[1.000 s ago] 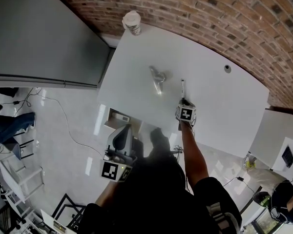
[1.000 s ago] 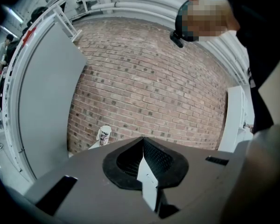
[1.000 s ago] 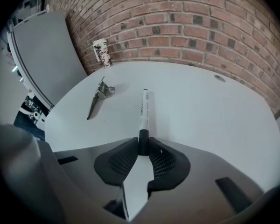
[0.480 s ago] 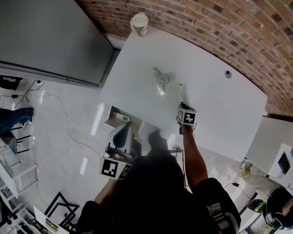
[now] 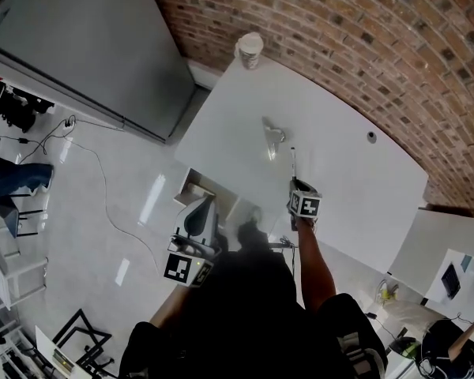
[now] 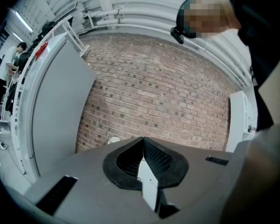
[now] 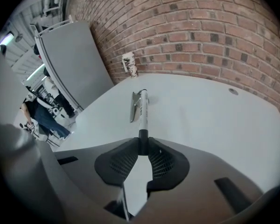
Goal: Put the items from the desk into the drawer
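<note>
At the counter's near edge, head view: right claw (image 5: 294, 181) points across the white counter (image 5: 355, 188) with a marker (image 5: 292, 160) sticking straight out of its tips. Shiny metal piece (image 5: 272, 138) lies just left of the marker's far end, slightly apart from it. Paper cup (image 5: 250, 50) sits alone at the far corner by the brick wall (image 5: 363, 46). Left claw (image 5: 202, 205) is off the counter, lower left, next to an open box-shaped drawer (image 5: 191, 192) under the counter edge.

Left claw view: black mesh-textured pads meet at the tips, closed with nothing between them. Looks level over a grey surface toward the brick.

Right claw view: jaws have just been closing and now pinch the marker's dark end between the ribbed pads. The slim white barrel with fine print runs straight ahead from the grip. Folded, glossy metal piece sits beside the barrel's far end. Counter is smooth, matte and white, with a small round grommet (image 7: 232, 91) far right. Can't tell if the marker's far end touches the counter.
</note>
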The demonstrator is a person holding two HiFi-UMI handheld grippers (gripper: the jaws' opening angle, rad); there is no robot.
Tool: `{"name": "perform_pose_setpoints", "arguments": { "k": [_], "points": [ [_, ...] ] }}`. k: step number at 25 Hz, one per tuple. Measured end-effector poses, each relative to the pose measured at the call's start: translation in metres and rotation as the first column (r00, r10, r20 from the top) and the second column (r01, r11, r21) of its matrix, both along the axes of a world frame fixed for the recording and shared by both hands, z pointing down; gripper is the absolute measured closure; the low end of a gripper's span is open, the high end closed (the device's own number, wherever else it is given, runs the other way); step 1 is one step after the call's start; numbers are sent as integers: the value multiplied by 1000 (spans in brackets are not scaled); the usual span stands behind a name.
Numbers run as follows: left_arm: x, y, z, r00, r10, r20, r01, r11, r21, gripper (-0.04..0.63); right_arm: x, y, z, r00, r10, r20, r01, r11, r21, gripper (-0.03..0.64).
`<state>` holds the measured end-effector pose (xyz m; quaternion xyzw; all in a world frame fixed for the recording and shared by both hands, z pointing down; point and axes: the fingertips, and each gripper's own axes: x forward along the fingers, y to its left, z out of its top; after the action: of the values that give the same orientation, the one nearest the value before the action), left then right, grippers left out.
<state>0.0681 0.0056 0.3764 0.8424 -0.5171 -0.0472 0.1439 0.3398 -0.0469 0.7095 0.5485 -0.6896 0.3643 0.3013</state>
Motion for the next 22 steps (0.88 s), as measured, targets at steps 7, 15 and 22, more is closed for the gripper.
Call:
{"name": "perform_pose_setpoints", "arguments": {
  "k": [7,15,22],
  "points": [
    [-47,18,-1,996,-87,-30,88,996,32,591,-62,-3,-40,993,-121,18,119,990,80,557],
    [-112,38,-1,976,-212,-53,215,976,46,591,-169,-4,-73,943,-329,46,318,935,157,557],
    [-159,56,11,949,-309,-64,310,951,11,591,-255,12,-78,867,-495,56,482,862,158,557]
  ]
}}
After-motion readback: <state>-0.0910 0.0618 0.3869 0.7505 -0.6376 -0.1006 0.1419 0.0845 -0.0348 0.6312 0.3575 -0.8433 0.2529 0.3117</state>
